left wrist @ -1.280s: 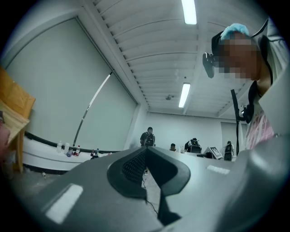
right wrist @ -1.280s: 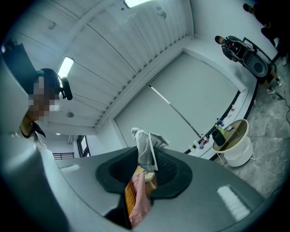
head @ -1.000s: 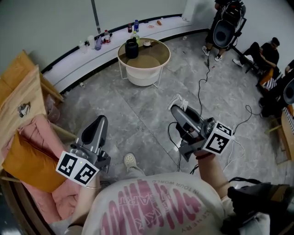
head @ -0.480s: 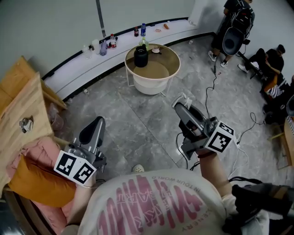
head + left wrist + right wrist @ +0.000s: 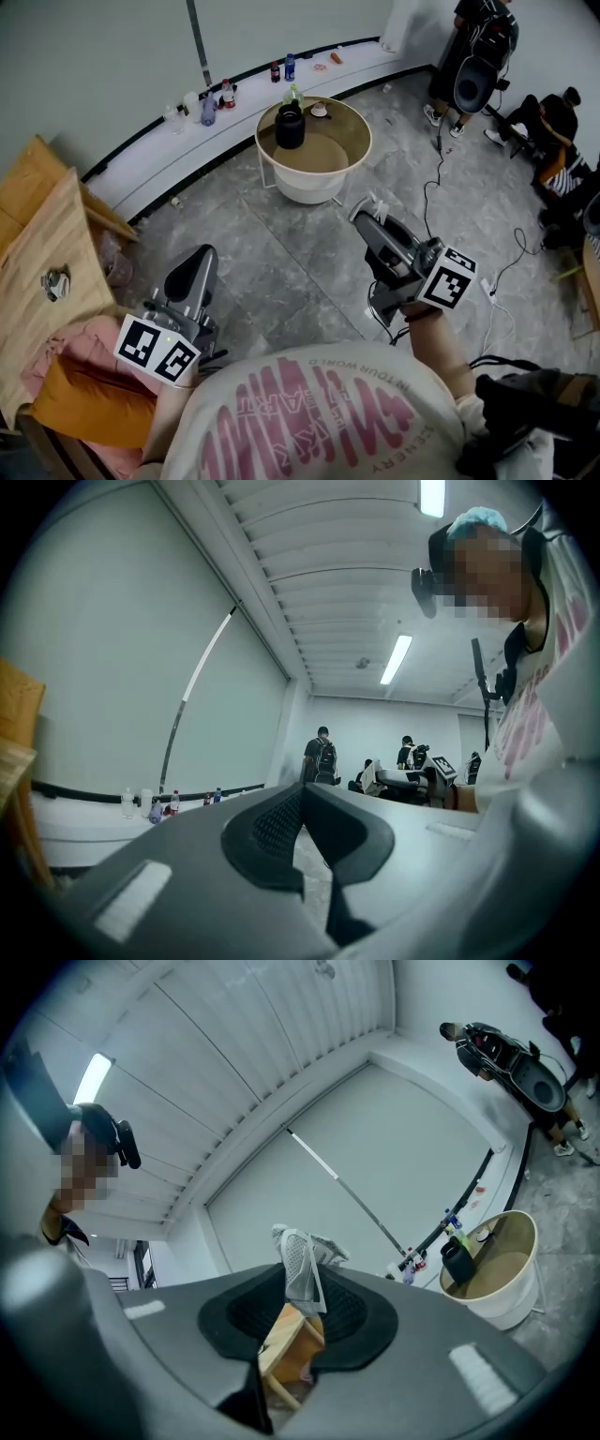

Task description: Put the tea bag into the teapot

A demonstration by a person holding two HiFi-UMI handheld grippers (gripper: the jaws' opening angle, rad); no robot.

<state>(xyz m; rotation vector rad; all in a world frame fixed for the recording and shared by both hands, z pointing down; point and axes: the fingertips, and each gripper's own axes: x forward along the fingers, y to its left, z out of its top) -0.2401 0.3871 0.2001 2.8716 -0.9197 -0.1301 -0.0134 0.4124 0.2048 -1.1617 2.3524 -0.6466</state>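
Grey marbled floor (image 5: 281, 253) fills most of the head view, with a curved white ledge (image 5: 141, 141) along the far wall carrying a row of bottles (image 5: 225, 94). A round cream bench (image 5: 369, 141) stands far and centre, and on it sit the black teapot (image 5: 290, 127), a small cup (image 5: 320, 111) and a green bottle (image 5: 293, 92).

The right gripper (image 5: 364, 223) is closed on the tea bag (image 5: 302, 1260). Its fingers (image 5: 352, 1312) pinch only the bag's lower edge, and the rest stands up above the tips. The left gripper (image 5: 195, 267) is low at the near left with its fingers (image 5: 267, 832) together and nothing between them. The tea bag is in the air, well apart from the teapot, with open floor between them.

The bag is a pale, whitish mesh pouch, crumpled and folded, light and floppy. No string or tag can be made out.

The main risk is the thin grip: with so little of the mesh between the fingers, a jolt on the way across could shake the bag loose onto the floor. Black cables (image 5: 427, 197) trail over the floor to the right of the path and could catch a foot. At the bench, the loose upper part may fold over the pot's rim and hang outside instead of dropping in. Whether the pot's lid is on cannot be told from here; if it is, the bag would simply land on top
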